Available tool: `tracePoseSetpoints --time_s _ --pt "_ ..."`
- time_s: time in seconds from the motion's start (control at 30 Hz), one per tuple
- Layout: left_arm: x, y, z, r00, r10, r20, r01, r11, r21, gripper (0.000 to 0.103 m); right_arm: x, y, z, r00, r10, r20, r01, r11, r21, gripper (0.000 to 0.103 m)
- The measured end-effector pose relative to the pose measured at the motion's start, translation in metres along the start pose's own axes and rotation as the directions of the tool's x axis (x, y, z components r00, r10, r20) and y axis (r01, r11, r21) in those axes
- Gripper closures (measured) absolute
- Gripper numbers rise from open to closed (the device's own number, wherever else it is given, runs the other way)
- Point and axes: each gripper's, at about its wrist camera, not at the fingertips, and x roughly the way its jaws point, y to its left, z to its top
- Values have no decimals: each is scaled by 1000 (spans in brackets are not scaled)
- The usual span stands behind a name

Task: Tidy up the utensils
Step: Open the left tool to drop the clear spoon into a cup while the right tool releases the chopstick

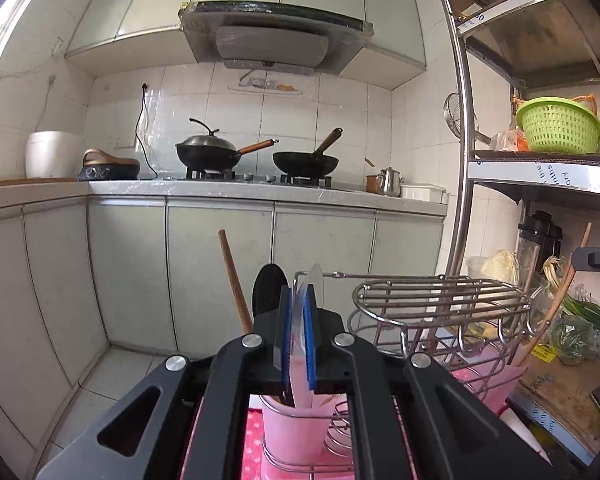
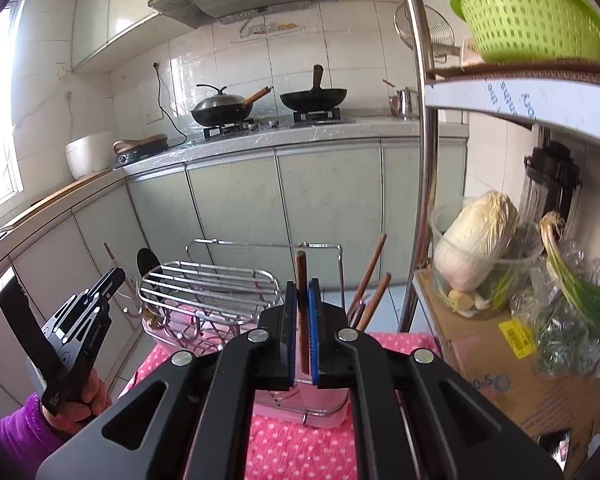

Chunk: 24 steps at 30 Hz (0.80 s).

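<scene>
My left gripper [image 1: 299,300] is shut on a pale translucent spoon [image 1: 317,282]. The spoon's bowl sticks up above the pads and its handle reaches down into a pink cup [image 1: 292,424]. A black spoon [image 1: 269,286] and a wooden handle [image 1: 231,276] stand in that cup. My right gripper [image 2: 301,292] is shut on an upright brown wooden chopstick [image 2: 301,268] over another pink cup [image 2: 326,404]. More wooden chopsticks [image 2: 370,276] lean just right of it. The left gripper [image 2: 114,276] also shows at the left of the right wrist view, held by a hand in a purple sleeve [image 2: 16,440].
A wire rack [image 2: 208,284] sits on a pink drainer over a pink dotted cloth [image 2: 300,452]. To the right stands a metal shelf post [image 2: 420,160] with a green basket [image 2: 528,20], a cabbage [image 2: 476,236], scallions [image 2: 576,288] and a cardboard box [image 2: 496,372]. Two woks [image 1: 208,152] sit on the far counter.
</scene>
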Motion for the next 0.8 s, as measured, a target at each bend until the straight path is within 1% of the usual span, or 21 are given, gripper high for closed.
tracePoseSetpoints --time_s 0.1,0.23,0.43,0.53,0.8 --pt "1 6 -5 998 -24 -56 23 999 -33 98 2 -3 -5 1000 -1 -16 1 1000 12 97" --pt "8 14 -12 988 -54 -144 42 996 -85 97 6 -4 -11 1000 -4 -26 4 1000 16 97" --pt "17 23 -13 978 -71 -198 44 990 -135 96 12 -3 -8 999 2 -41 -1 1000 14 97" --pt "18 23 -12 974 -77 -214 48 989 -138 96 13 -1 -6 999 -3 -36 4 1000 5 97" --pt "24 22 -8 959 -108 -263 64 983 -171 94 12 -2 -7 998 -5 -60 6 1000 10 97"
